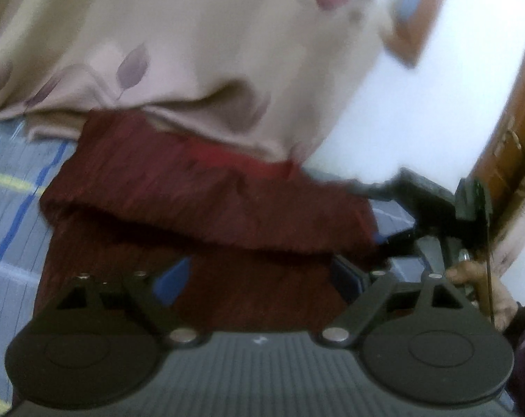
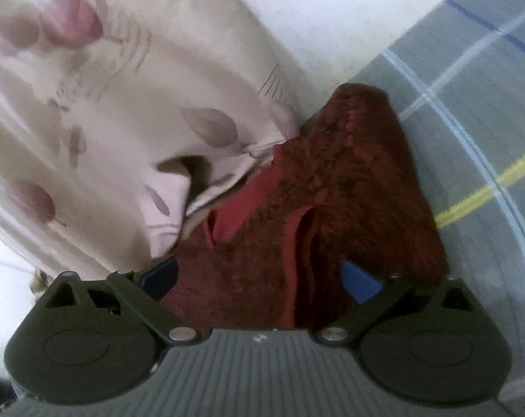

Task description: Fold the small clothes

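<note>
Maroon garment (image 2: 349, 180) lies lengthwise away from right gripper (image 2: 259, 278).

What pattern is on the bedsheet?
Grey bedsheet with blue, white and yellow check lines; right wrist view.

Dark red fuzzy garment (image 1: 200, 205) lies folded over itself on the bed; far edge beneath floral fabric.

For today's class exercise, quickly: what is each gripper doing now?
Left gripper: open, fingers straddling the maroon garment.
Right gripper: open, over the same garment.
</note>
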Available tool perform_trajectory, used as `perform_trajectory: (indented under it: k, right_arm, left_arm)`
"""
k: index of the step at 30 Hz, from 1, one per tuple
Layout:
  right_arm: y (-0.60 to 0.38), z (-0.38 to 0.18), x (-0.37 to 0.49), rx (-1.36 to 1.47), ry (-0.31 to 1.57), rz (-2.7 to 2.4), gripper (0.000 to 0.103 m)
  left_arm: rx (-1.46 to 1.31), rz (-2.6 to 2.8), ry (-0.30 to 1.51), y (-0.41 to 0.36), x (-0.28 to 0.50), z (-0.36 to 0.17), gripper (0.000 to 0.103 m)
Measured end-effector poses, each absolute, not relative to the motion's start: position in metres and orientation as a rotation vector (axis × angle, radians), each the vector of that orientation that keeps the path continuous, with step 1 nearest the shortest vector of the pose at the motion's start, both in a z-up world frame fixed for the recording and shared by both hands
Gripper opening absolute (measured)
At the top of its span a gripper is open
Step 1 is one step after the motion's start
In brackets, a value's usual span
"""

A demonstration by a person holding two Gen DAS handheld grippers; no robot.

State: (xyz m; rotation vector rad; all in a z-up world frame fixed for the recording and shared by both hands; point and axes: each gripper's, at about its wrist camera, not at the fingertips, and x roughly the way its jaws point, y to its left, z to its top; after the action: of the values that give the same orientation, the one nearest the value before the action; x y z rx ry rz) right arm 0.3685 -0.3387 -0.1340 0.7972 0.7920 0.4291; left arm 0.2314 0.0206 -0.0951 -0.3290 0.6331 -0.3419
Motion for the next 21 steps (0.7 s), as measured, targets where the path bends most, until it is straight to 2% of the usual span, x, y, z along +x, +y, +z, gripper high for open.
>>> perform_trajectory:
  k: [2, 3, 4, 13, 21]
  right_arm:
    - [-0.328, -0.132, 0.375, 0.739, 0.819, 0.434, 0.059]
    - [-0.323, -0.130, 0.378, 0.714, 0.827, 0.432, 0.025]
    - [-0.320, -0.128, 0.380, 0.690, 0.830, 0.425, 0.014]
    - [-0.340, -0.079, 0.381, 0.610, 0.636, 0.429, 0.014]
    - [-0.377, -0.106, 0.394, 0.624, 0.667, 0.345, 0.014]
  left_arm:
    - [-0.347, -0.319, 0.651, 0.025, 0.231, -0.105, 0.088]
    - [-0.353, -0.306, 0.663, 0.026, 0.233, -0.109, 0.088]
    - [-0.360, -0.292, 0.676, 0.027, 0.234, -0.112, 0.088]
    - [-0.390, -0.282, 0.672, 0.032, 0.230, -0.121, 0.088]
    - [-0.415, -0.272, 0.704, 0.032, 0.233, -0.135, 0.088]
